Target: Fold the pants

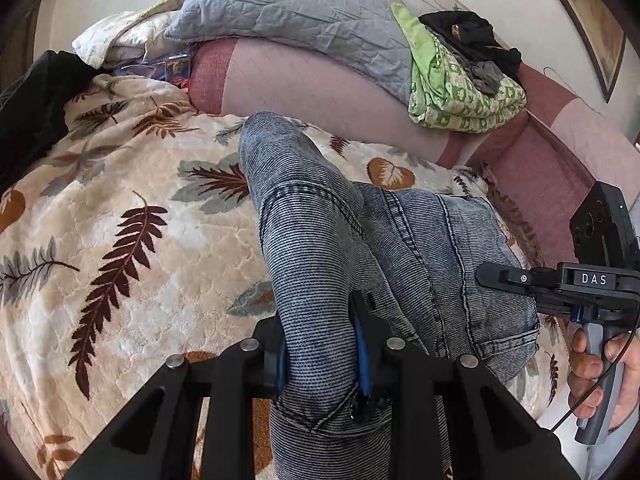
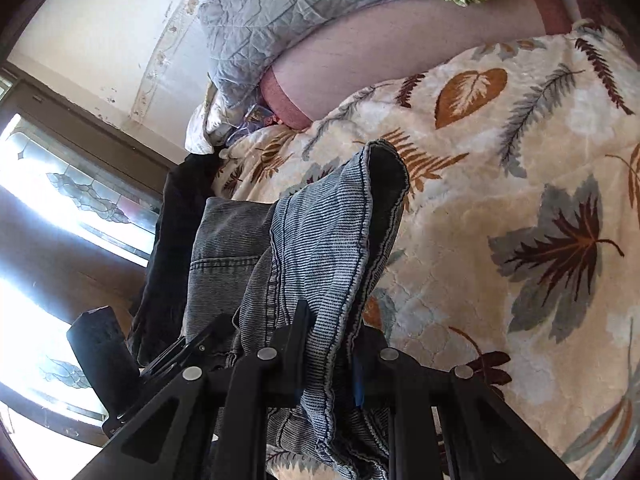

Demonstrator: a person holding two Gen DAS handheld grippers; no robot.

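Both grippers are clamped on the same pair of grey-blue jeans (image 1: 312,248), which hang lifted over a cream leaf-print blanket (image 1: 132,216) that spreads ahead of and beneath the tools. Beyond the blanket, farther out along the fingers, lie a grey quilted pillow (image 1: 304,16) and a pile of green patterned cloth (image 1: 460,92), clear of the work. The jeans look already doubled: from the left wrist view one thick band of denim runs straight out from between the fingers, and the pocketed seat sags to its right toward the other tool. The left gripper (image 1: 322,360) pinches that band, its blue pads pressed to either side of the cloth. The right gripper (image 2: 328,368) is closed tight on a stitched edge, with the hem flopping forward just past its tips. The step in hand appears to be carrying the held end over for a fold. Next, both tools need to travel level together and lower the denim flat onto the blanket before letting go.
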